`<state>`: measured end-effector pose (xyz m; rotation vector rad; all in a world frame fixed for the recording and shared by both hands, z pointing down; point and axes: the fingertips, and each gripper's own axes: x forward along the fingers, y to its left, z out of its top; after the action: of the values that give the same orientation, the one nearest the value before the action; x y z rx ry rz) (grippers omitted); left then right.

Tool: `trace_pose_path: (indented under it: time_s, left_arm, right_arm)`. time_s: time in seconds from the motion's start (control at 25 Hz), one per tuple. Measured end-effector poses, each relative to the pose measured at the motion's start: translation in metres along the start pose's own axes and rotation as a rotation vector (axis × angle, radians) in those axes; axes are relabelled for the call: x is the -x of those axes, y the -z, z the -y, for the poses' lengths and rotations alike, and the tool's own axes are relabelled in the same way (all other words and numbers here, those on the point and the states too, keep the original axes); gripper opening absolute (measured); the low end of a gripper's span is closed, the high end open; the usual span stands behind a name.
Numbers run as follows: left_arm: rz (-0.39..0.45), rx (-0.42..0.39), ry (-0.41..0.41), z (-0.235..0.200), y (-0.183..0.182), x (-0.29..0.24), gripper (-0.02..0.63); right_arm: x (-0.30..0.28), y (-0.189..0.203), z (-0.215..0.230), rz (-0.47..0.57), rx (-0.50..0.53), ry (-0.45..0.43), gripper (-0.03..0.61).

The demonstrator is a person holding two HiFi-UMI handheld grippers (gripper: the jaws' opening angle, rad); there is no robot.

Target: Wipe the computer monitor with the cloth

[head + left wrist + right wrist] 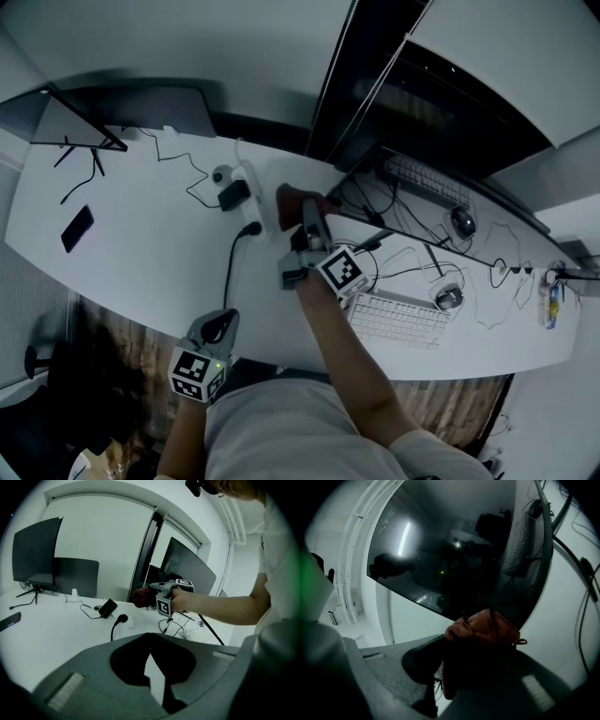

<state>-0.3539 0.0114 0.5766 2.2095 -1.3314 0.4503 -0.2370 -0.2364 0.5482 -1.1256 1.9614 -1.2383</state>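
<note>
Right gripper clamps its jaws on a bunched reddish-brown cloth, held above the desk at the left end of the wide dark computer monitor. From the right gripper's own view, the cloth bulges out past the jaw tips and overlaps the lower edge of the glossy black screen; whether fabric actually touches glass cannot be told. The person's bare right forearm reaches forward from the bottom of the head view, over the desk's front edge.

Left gripper hangs low at the near edge of the long white desk, well apart from the monitor, its jaws closed tip to tip with nothing between them.

Just right of the right gripper lies a white computer keyboard, with a grey mouse beside it amid loose black cables. Just left of the cloth, a white power strip carries a black adapter block. Farther left, a black smartphone lies flat on the desk, and a second dark monitor stands on thin legs at the desk's far left corner.
</note>
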Motion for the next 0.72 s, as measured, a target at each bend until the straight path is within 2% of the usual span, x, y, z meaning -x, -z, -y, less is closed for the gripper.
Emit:
trace_pose_path:
  time_s: [0.12,0.24,0.48,0.72]
  left_arm:
    - [0.004,-0.017,0.016,0.003,-0.004,0.000,0.009]
    - [0.007,-0.032,0.032,0.004,-0.010,-0.001,0.009]
    - [0.014,-0.068,0.062,0.009,-0.025,-0.002,0.009]
    - [0.033,-0.098,0.088,0.014,-0.041,-0.004,0.009]
  right_arm:
    - [0.001,-0.009,-0.020,0.033,-0.004,-0.032,0.051]
    - [0.008,-0.015,-0.037,0.059,-0.069,-0.010,0.051]
    - [0.003,-0.050,-0.119,0.115,0.005,-0.215,0.051]
    - [0.006,-0.068,-0.168,0.136,0.031,-0.283,0.051]
